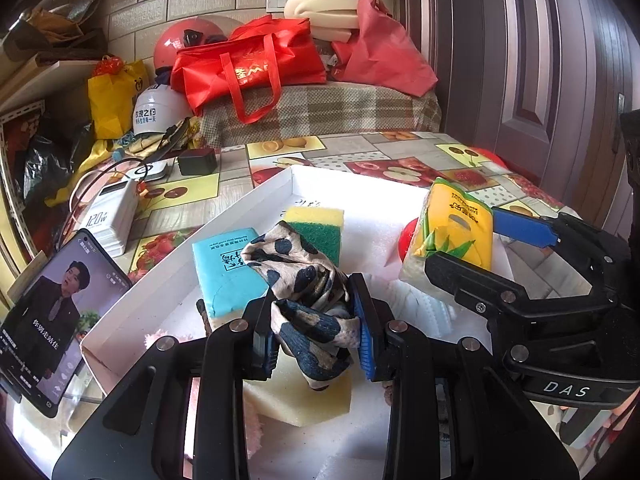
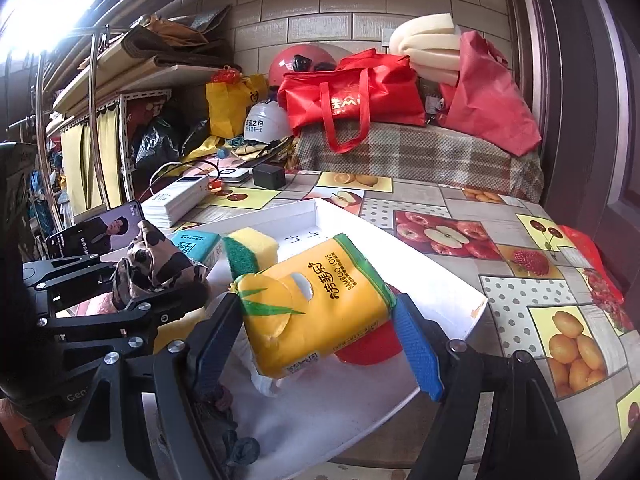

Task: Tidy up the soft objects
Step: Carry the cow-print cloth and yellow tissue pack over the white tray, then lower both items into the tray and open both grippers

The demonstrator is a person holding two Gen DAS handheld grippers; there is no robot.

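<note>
My left gripper (image 1: 318,330) is shut on a cream scarf with dark blue spots (image 1: 304,280), held bunched above the white tray (image 1: 200,236). The scarf also shows in the right wrist view (image 2: 156,266). My right gripper (image 2: 316,344) is open around a yellow tissue pack (image 2: 320,300); the pack sits tilted in the tray (image 2: 460,316) between the fingers, and it also shows in the left wrist view (image 1: 452,228). A blue tissue pack (image 1: 228,272) and a yellow-green sponge (image 1: 320,226) lie in the tray. A pale yellow foam piece (image 1: 300,400) lies under the scarf.
A phone (image 1: 48,324) leans at the tray's left. A white power bank (image 1: 112,216) and black charger (image 1: 198,162) lie on the fruit-print tablecloth (image 2: 520,264). Red bags (image 1: 256,64), helmets and foam rolls pile behind. A red object (image 2: 372,346) sits under the yellow pack.
</note>
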